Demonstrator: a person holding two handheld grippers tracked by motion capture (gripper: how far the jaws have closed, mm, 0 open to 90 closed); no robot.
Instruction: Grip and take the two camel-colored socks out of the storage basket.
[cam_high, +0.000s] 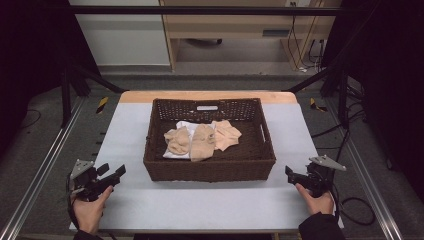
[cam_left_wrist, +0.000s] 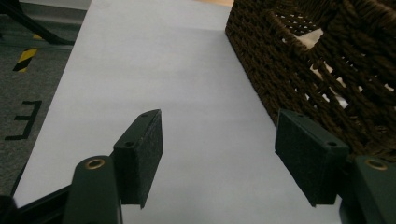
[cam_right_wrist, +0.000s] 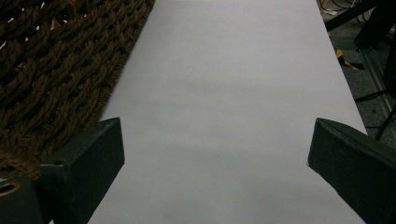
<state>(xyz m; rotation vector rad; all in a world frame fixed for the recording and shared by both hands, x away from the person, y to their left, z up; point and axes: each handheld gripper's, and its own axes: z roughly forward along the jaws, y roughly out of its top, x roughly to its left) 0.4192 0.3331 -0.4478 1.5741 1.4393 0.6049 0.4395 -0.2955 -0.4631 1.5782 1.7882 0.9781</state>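
So, starting at the left: the left gripper sits at the near-left corner of the table, held in the person's left hand. Its jaws are spread wide with nothing between them, just bare grey tabletop showing in the gap in the left gripper view. It's angled up and toward the middle, and the wicker basket is just off to its right; in the left gripper view the woven wall runs right alongside the right jaw, very close, though I can't tell if it's actually touching.

Middle of the table is that dark brown basket, rectangular, with handle cutouts in its walls. Inside it, ahead of and between both grippers, lie beige socks in a loose bunch on top of something white. Neither gripper is touching them.

Over on the right, the right gripper is held in the right hand near the basket's near-right corner, pointing left toward the basket. In the right gripper view its jaws are wide apart too, nothing in them, plain tabletop between, and the basket's weave sits just past the left jaw.
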